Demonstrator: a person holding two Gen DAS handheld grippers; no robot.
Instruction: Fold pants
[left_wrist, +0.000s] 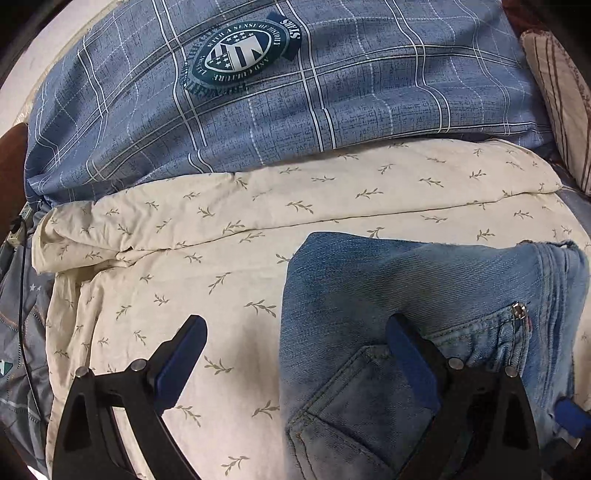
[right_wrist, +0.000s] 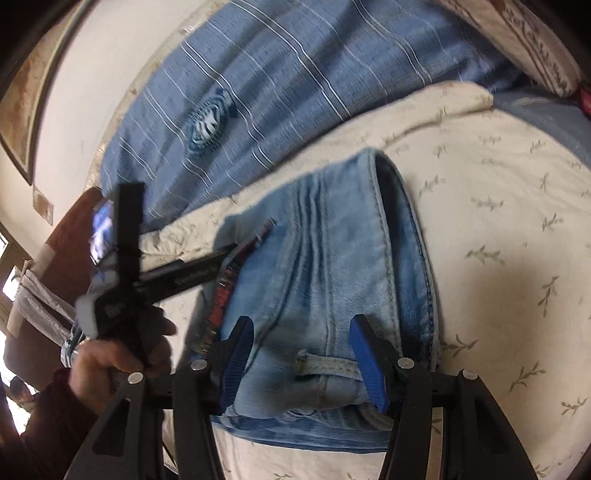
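Light blue denim pants (left_wrist: 406, 295) lie folded in a compact stack on a cream leaf-print sheet (left_wrist: 184, 277). A back pocket (left_wrist: 369, 398) faces up. My left gripper (left_wrist: 295, 332) is open over the stack's left edge: one finger is above the sheet, the other above the denim. In the right wrist view the pants (right_wrist: 332, 258) show the waistband and a belt loop (right_wrist: 325, 365). My right gripper (right_wrist: 301, 354) is open, with its jaws on either side of the waistband end of the pants. The left gripper's body (right_wrist: 125, 280) and the hand holding it show at the left.
A blue plaid quilt with a round emblem (left_wrist: 240, 55) lies behind the sheet. A striped pillow (left_wrist: 557, 92) sits at the far right. A white wall (right_wrist: 92, 92) is behind the bed. A cable and plug (left_wrist: 16, 236) hang at the left edge.
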